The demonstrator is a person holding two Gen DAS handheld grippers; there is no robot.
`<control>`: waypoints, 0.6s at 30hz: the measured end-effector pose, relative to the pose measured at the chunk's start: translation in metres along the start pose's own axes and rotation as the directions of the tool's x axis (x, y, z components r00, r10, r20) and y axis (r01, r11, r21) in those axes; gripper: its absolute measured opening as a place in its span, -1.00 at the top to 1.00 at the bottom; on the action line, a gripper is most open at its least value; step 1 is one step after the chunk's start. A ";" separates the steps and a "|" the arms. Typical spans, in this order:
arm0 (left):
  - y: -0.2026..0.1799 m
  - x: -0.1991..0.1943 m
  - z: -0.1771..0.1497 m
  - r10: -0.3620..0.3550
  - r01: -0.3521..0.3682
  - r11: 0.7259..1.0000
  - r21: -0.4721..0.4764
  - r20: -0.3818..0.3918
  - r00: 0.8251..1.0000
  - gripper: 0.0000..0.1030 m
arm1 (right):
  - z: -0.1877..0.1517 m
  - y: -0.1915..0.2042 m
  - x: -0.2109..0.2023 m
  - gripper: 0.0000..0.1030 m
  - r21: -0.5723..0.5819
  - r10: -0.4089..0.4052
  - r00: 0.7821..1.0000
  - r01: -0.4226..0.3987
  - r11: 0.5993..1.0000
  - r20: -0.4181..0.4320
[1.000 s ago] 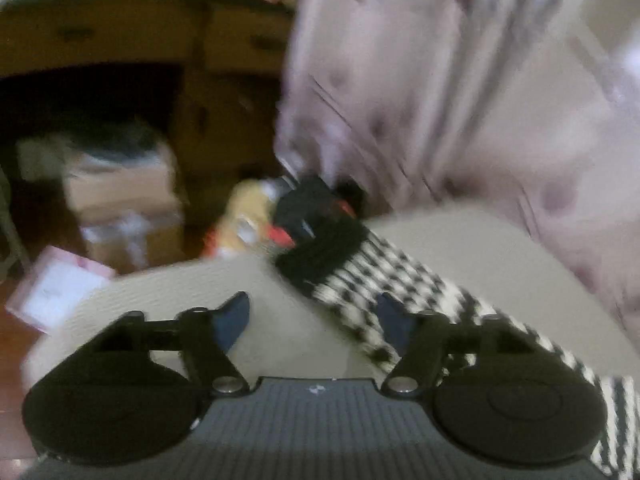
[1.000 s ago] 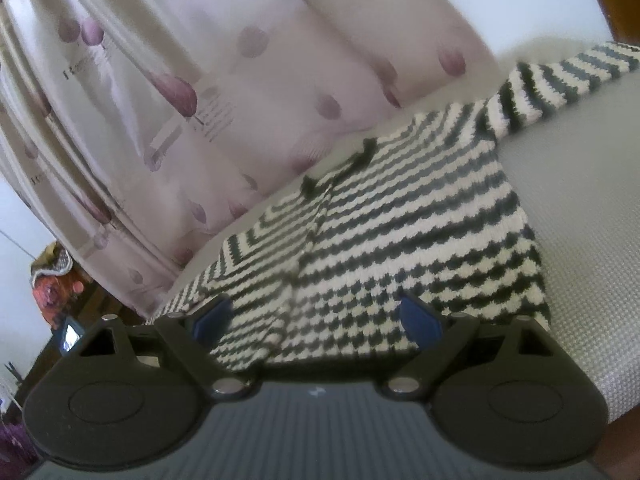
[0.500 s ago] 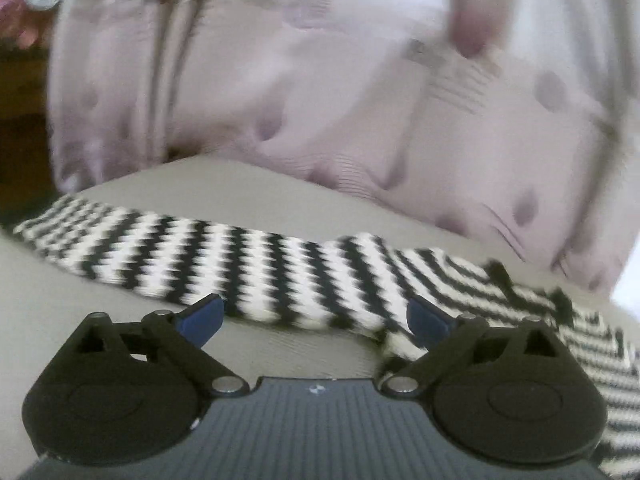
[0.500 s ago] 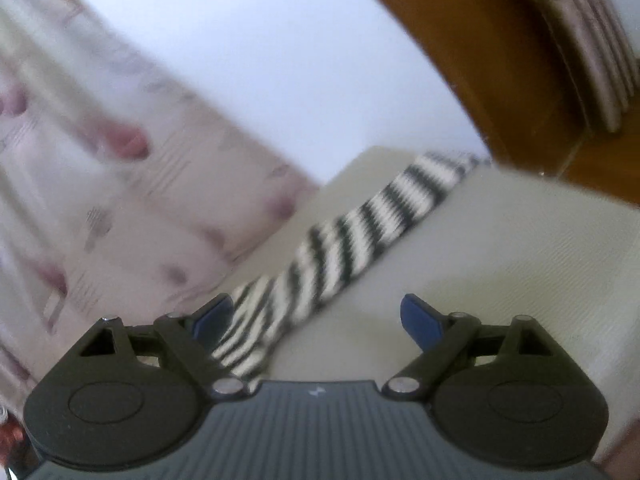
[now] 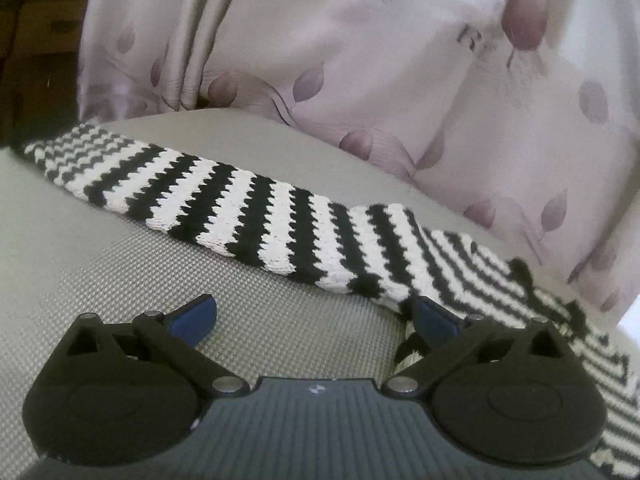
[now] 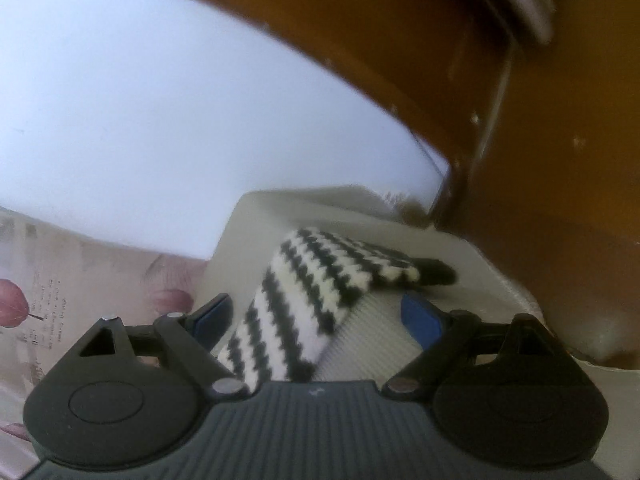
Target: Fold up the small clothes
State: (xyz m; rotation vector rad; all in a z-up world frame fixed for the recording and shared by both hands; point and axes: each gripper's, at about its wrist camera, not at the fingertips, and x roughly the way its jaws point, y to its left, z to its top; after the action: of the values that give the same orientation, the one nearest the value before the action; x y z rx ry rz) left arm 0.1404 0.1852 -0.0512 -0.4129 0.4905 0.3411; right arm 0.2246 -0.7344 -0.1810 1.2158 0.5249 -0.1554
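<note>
striped knit sweater (image 5: 280,220) flat on grey cushion (image 5: 100,272). left gripper (image 5: 316,316) jaws just been opening, nothing between; right gripper (image 6: 316,320) wide apart over sleeve end (image 6: 344,276). pinch cuffs squarely, fold inward evenly.

We see a black-and-white zigzag-striped knit sweater (image 5: 248,208) lying flat on grey woven fabric, one sleeve (image 6: 320,292) stretched out, cuff far.

Sweater (image 5: 248,204) flat on cushion (image 5: 100,264), curtain (image 5: 400,80) behind.
</note>
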 end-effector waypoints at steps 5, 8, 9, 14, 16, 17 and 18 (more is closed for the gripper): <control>-0.005 0.003 -0.002 0.026 -0.025 0.999 0.034 -0.020 0.999 -0.99 | 0.007 -0.018 0.031 -0.01 0.079 0.034 0.999 -0.036 0.996 0.026; -0.005 0.003 -0.004 0.036 -0.035 0.999 0.041 -0.027 0.999 -1.00 | 0.008 -0.021 0.030 0.74 0.031 0.030 0.995 -0.033 0.999 0.099; -0.005 0.004 -0.004 0.039 -0.038 0.998 0.045 -0.029 0.999 -1.00 | 0.006 -0.019 0.021 0.83 0.003 0.082 0.985 -0.084 0.996 0.151; -0.006 0.004 -0.004 0.039 -0.038 0.998 0.046 -0.030 0.999 -1.00 | -0.006 0.004 -0.028 0.83 -0.159 0.164 0.949 -0.124 0.979 0.270; -0.006 0.003 -0.004 0.034 -0.032 0.999 0.041 -0.027 0.999 -1.00 | -0.010 0.009 -0.041 0.83 -0.183 0.162 0.946 -0.113 0.977 0.282; -0.005 0.003 -0.003 0.031 -0.030 0.999 0.038 -0.027 0.999 -1.00 | -0.012 0.011 -0.048 0.83 -0.188 0.161 0.944 -0.109 0.976 0.288; -0.005 0.003 -0.003 0.028 -0.027 0.999 0.033 -0.026 0.999 -1.00 | -0.013 0.013 -0.052 0.83 -0.194 0.155 0.943 -0.100 0.976 0.293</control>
State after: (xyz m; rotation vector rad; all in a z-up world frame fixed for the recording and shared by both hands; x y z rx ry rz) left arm 0.1431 0.1804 -0.0538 -0.3792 0.5271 0.3538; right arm 0.1803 -0.7262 -0.1495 1.0244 0.1819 -0.1793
